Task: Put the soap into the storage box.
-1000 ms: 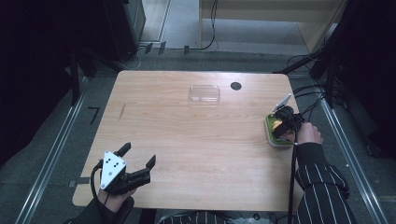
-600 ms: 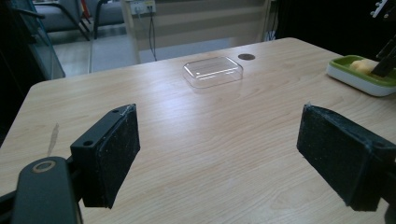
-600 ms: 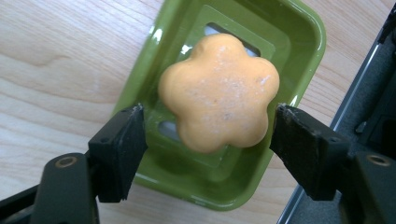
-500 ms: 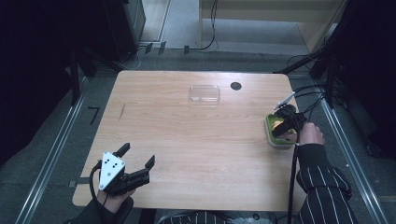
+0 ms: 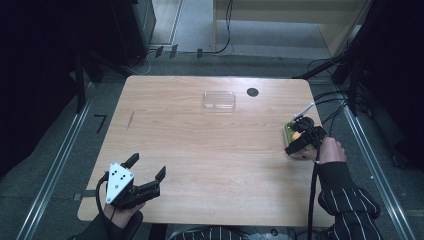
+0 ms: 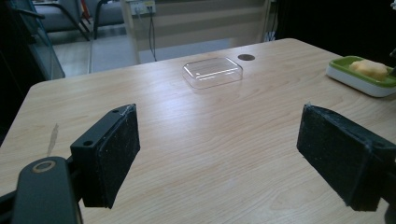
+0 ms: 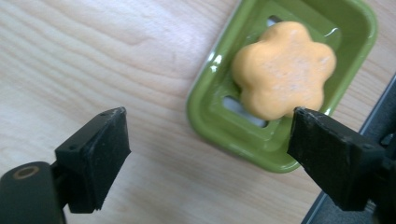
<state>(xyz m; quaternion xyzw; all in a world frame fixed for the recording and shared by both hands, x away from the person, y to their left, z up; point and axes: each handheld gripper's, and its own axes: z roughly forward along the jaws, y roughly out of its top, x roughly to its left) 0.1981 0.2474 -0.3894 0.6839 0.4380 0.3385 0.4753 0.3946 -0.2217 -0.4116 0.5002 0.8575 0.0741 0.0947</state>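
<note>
Over the right edge of the counter, the right tongs hang wide open above a green dish.
An orange flower-shaped soap lies in that dish, near the counter's right edge, with the jaws apart and touching nothing. At the near left corner the left tongs rest wide open and empty, pointing across the bare wood. A clear plastic lid sits at the far middle, with a dark round hole just to its right.
</note>
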